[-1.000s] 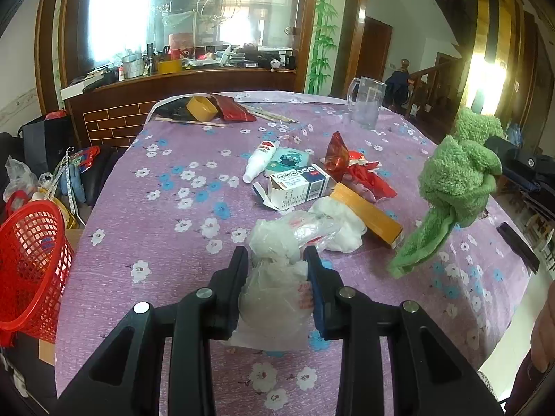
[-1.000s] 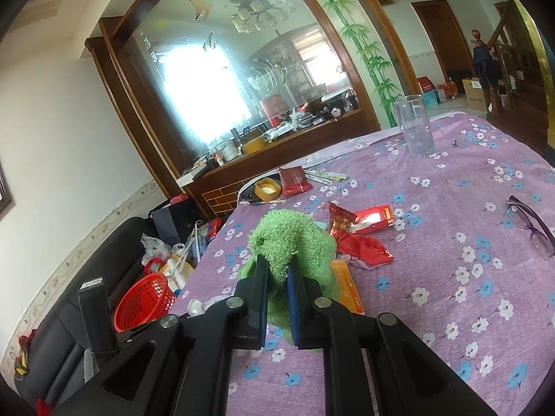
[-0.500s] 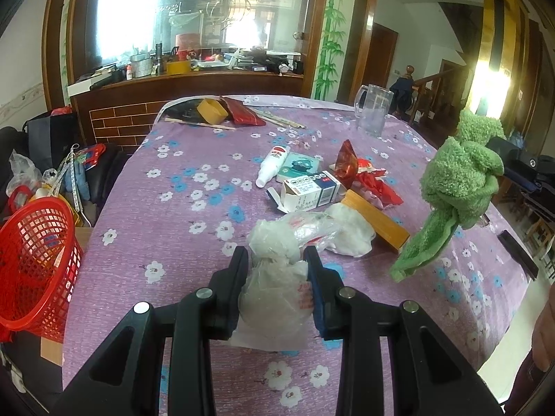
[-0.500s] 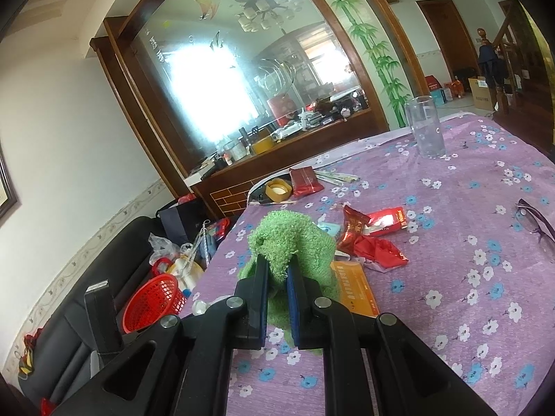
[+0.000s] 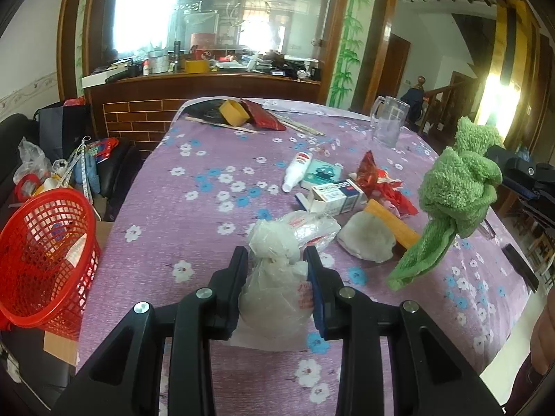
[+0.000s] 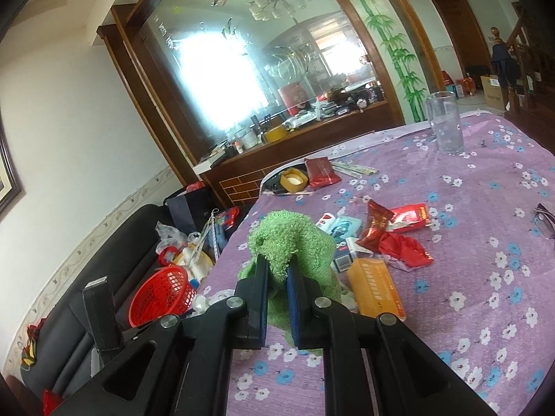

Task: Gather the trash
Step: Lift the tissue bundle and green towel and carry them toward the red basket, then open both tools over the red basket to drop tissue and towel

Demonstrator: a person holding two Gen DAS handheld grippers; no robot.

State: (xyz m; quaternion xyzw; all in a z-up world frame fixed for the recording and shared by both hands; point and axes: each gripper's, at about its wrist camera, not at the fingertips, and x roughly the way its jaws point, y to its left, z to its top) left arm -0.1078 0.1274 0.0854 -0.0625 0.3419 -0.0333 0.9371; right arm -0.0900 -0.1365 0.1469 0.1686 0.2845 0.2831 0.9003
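Note:
My left gripper [image 5: 276,260] is shut on a crumpled clear plastic bag [image 5: 277,287] and holds it just above the purple flowered tablecloth [image 5: 194,208]. My right gripper [image 6: 277,270] is shut on a green towel [image 6: 295,242], which also shows in the left wrist view [image 5: 454,194], held above the table's right side. A red mesh basket [image 5: 41,253] stands off the table's left edge; it also shows in the right wrist view [image 6: 159,294]. More trash lies mid-table: a white wad [image 5: 367,239], an orange box [image 5: 392,228], red wrappers [image 5: 381,183], a small carton [image 5: 336,197].
A glass mug [image 5: 388,124] stands at the far right of the table. A tape roll [image 5: 234,111] and a red packet [image 5: 263,118] lie at the far edge. A white bottle [image 5: 295,170] lies mid-table. Glasses [image 6: 546,218] lie at the right. A black sofa [image 6: 86,294] with clutter is to the left.
The left gripper with the bag has pulled back and lifted slightly; the basket shows more fully at the left. The right gripper with the towel has risen a little.

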